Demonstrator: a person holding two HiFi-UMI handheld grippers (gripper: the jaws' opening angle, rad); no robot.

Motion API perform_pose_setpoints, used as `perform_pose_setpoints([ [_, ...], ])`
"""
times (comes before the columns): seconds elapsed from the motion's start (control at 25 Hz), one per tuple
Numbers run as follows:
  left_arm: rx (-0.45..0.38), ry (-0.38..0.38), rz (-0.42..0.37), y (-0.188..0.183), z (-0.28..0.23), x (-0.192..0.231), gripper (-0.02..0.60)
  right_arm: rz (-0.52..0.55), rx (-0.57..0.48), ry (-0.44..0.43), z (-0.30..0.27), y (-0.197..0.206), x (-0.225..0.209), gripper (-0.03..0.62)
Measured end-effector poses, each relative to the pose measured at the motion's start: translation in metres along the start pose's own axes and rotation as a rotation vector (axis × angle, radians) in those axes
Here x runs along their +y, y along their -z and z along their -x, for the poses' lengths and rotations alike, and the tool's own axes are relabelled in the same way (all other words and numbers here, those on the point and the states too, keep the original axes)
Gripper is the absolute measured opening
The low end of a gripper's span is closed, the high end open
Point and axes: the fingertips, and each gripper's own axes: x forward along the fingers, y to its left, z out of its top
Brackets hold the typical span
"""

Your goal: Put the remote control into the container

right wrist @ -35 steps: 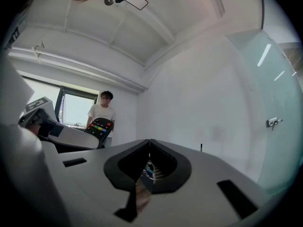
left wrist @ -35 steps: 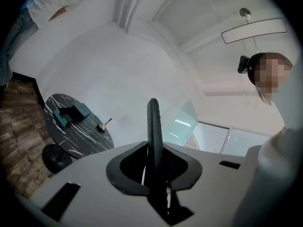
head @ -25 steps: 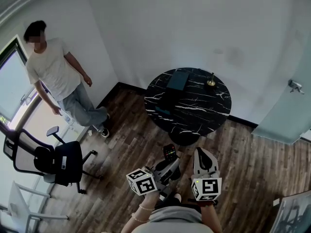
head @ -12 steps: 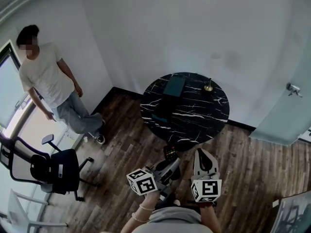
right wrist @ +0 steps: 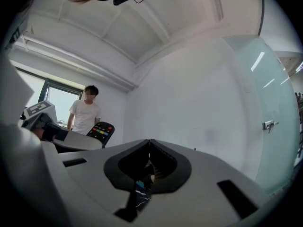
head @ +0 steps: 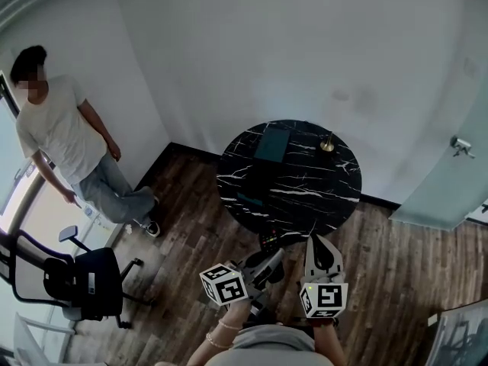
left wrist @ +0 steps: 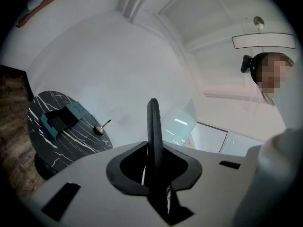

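The black remote control with coloured buttons stands up between the jaws of my left gripper, which is shut on it. In the left gripper view the remote shows edge-on, upright in the jaws. The right gripper view also catches the remote off to the left. My right gripper hovers beside it, shut and empty, its jaw tips meeting. The teal container lies on the far side of the round black marble table, ahead of both grippers; it is also in the left gripper view.
A small brass object and a dark teal item are on the table. A person stands at the left wall. A black office chair is at the lower left, a glass door at the right. Wood floor surrounds the table.
The view has advanced: the table now sits closer to both grippers. The person and the chair have slid toward the frame's left. Both grippers keep their pose, the remote still held.
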Motion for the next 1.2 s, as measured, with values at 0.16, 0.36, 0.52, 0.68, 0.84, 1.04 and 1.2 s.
perform_pose_setpoints([
  [0.16, 0.012, 0.012, 0.009, -0.016, -0.002, 0.019, 0.067, -0.008, 0.003, 0.013, -0.023, 0.002, 0.008, 0.012],
  [0.36, 0.042, 0.003, 0.015, -0.032, -0.002, 0.041, 0.067, -0.015, 0.006, 0.033, -0.046, 0.006, 0.017, 0.012],
  [0.52, 0.05, 0.019, 0.016, -0.042, -0.004, 0.057, 0.067, -0.015, 0.009, 0.039, -0.063, 0.007, 0.022, 0.012],
  [0.68, 0.052, 0.022, 0.01, -0.052, -0.001, 0.067, 0.067, -0.019, 0.013, 0.042, -0.075, 0.01, 0.029, 0.012],
  [0.84, 0.047, 0.015, 0.01, -0.057, 0.005, 0.075, 0.067, -0.03, 0.021, 0.035, -0.084, 0.014, 0.037, 0.012],
  [1.04, 0.045, -0.001, 0.009, -0.063, 0.006, 0.08, 0.067, -0.034, 0.031, 0.033, -0.089, 0.016, 0.038, 0.012],
  [1.2, 0.049, -0.022, 0.017, -0.064, 0.004, 0.086, 0.067, -0.031, 0.049, 0.025, -0.094, 0.02, 0.037, 0.012],
])
